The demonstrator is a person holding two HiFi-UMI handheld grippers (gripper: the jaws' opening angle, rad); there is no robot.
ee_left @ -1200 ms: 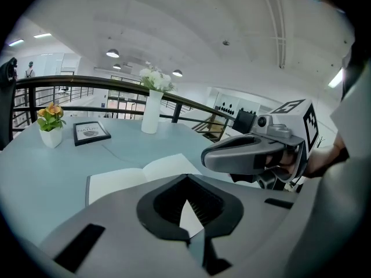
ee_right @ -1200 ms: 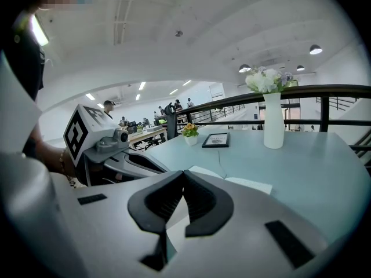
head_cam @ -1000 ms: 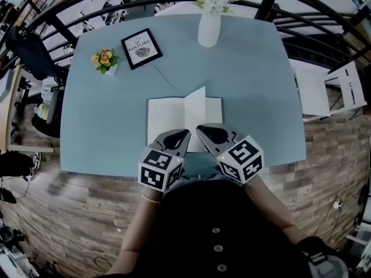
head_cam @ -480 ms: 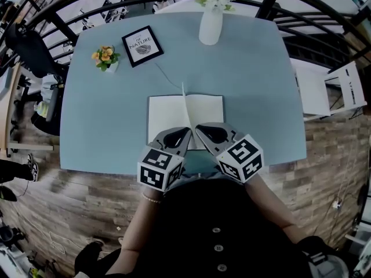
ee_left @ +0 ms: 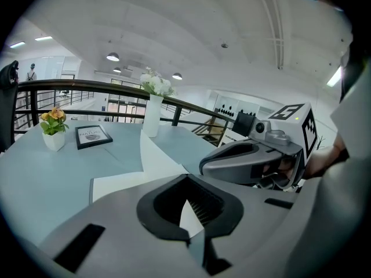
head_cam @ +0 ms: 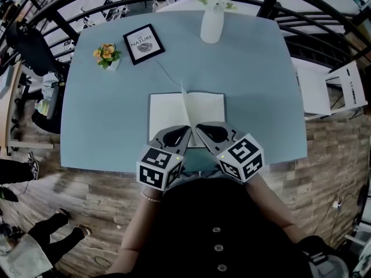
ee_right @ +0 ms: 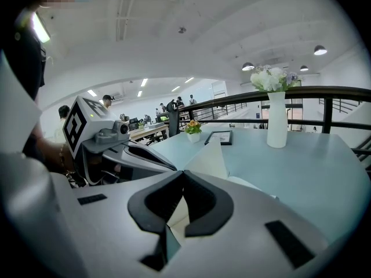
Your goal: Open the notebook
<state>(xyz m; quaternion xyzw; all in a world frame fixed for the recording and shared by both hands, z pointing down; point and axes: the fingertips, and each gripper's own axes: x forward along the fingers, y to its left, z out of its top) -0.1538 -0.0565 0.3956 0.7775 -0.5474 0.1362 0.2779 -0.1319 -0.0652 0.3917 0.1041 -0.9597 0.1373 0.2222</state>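
Notebook with blank white pages [head_cam: 165, 117] lies open on pale blue table [head_cam: 104, 126], on person's side of tall white vase [head_cam: 211, 25], one leaf upright at spine. Left gripper [head_cam: 185, 133] and right gripper [head_cam: 200, 129] sit at its edge farthest from vase, jaws together, clamping nothing

A pale blue tabletop [head_cam: 255, 97] lies mostly bare. Open lanes run down its left side, down its right side, and across the middle beyond an open white notebook [head_cam: 165, 112]. One thin white page [head_cam: 184, 97] stands upright at the notebook's spine, splitting the space above it into left and right halves. At the near edge the left gripper [head_cam: 186, 131] and right gripper [head_cam: 200, 128], jaws together, sit with tips almost touching, each blocking the other's sideways path. Far obstacles are a tall white vase of flowers [head_cam: 211, 25] at centre, and a black-framed print [head_cam: 143, 43] and small white pot of orange flowers [head_cam: 106, 57] at far left. A black metal railing [head_cam: 58, 22] rings the table's far side.
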